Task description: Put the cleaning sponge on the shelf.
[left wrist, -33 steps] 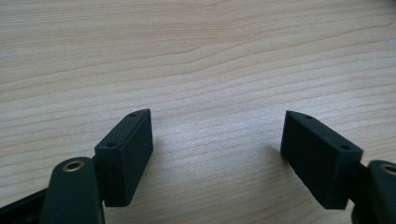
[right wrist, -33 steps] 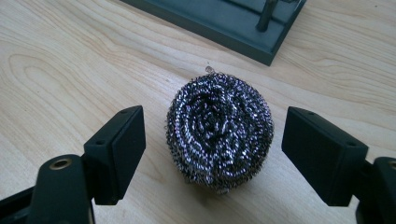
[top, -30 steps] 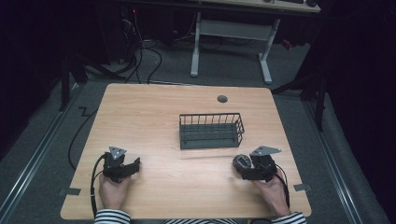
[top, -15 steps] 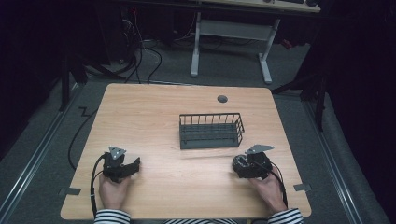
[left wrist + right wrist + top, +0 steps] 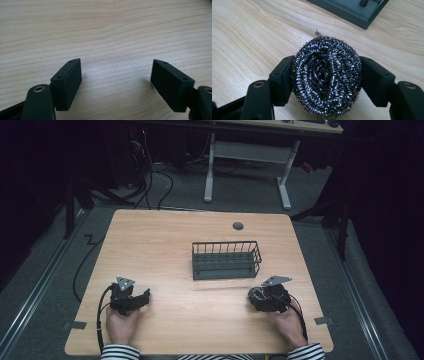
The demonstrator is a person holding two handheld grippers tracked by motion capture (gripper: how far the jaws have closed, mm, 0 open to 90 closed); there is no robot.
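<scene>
Our right gripper [image 5: 325,82] pinches the steel wool scourer [image 5: 327,76] at lower right of the table [image 5: 165,245]. Our left gripper [image 5: 116,82] rests with fingers spread. We judge the next move a lift toward the wire basket [image 5: 226,260] at frame centre

wire basket [image 5: 226,260] mid table [image 5: 160,240] | hand-held grippers L [image 5: 141,298] & R [image 5: 256,296] near front edge

A light wooden table [image 5: 165,245] carries it all, its grain running plain across the top. Near the far edge sits a small round grey cap [image 5: 238,226], set into the wood. Right of centre stands a dark wire basket [image 5: 226,260], its flat base on the surface. Near the front right corner, just in front of the basket, a steel-wool scourer [image 5: 327,75] rests on the wood, one stray coil sticking out.
</scene>
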